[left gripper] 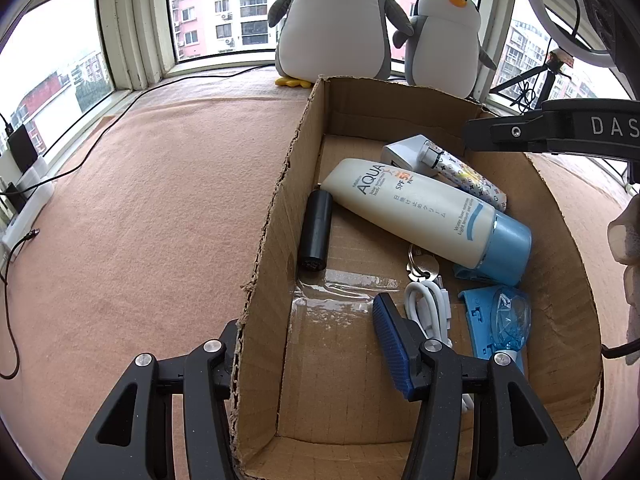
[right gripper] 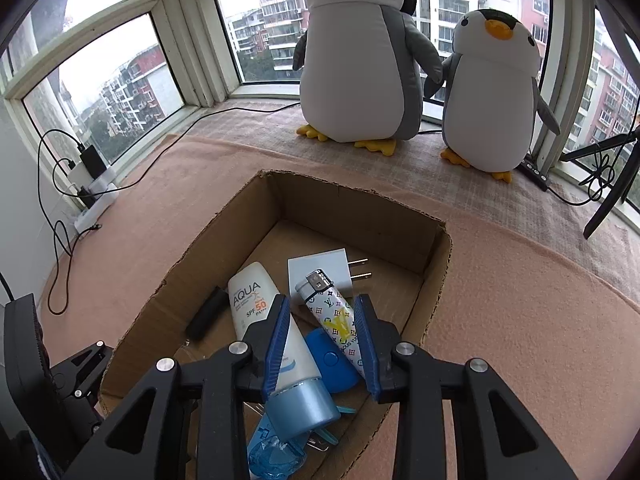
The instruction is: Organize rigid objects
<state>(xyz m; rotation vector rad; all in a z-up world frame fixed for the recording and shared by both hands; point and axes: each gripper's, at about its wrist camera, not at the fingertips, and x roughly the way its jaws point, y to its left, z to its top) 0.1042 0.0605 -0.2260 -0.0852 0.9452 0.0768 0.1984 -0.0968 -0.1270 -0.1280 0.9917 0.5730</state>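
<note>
patterned lighter (right gripper: 334, 314) lying on its side inside the cardboard box (right gripper: 434, 280), metal cap toward the far wall and resting against the white plug adapter (right gripper: 322, 270), lower body running back beneath the right gripper (right gripper: 322, 350). blue-padded fingers (right gripper: 276, 346) spread apart with nothing between them, hanging just above the clutter; lighter nearer the right-hand pad, sunscreen tube (right gripper: 276, 344) nearer the left-hand one. judged best for the next move: lifting straight up clear of the rim, no sideways sweep, since tube, lighter and blue case (right gripper: 332, 360) sit crowded and a nudge could shift them. left gripper (left gripper: 306, 344) spread wide too, straddling the box's near left wall, one finger outside and one inside beside the white cable (left gripper: 426, 306); steadying the box looks sensible.
</note>
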